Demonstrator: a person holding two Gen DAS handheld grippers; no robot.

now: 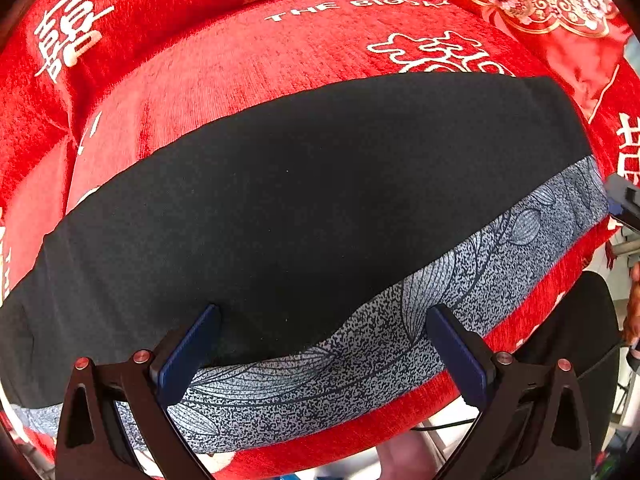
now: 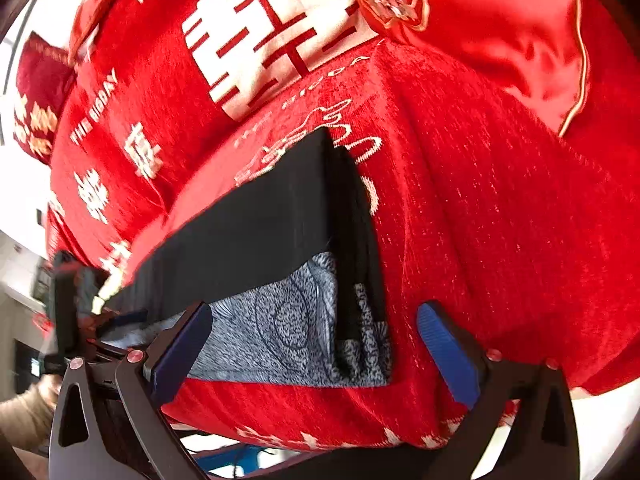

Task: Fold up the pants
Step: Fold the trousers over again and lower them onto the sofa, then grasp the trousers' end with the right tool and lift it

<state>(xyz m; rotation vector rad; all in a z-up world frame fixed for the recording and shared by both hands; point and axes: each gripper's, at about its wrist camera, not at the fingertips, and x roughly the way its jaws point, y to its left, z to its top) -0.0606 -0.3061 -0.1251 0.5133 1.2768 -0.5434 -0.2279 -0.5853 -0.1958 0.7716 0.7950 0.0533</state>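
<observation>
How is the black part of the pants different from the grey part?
The black part is plain and wide; the grey part is a narrower band with leaf patterns. Black lies farther back, grey along the near edge. Both lie flat on the red cover.

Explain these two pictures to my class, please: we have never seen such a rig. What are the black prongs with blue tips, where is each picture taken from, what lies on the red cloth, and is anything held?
There is no robot here. A person holds a two-finger gripper in each hand, each carrying a wide-angle camera that looks along its fingers. One picture comes from the left gripper, the other from the right gripper. The blue pads are the fingertips. On the red cover with white lettering lie the pants, black with a grey patterned band along the near edge, spread long. A red cushion sits behind. Both grippers are open and hold nothing.
</observation>
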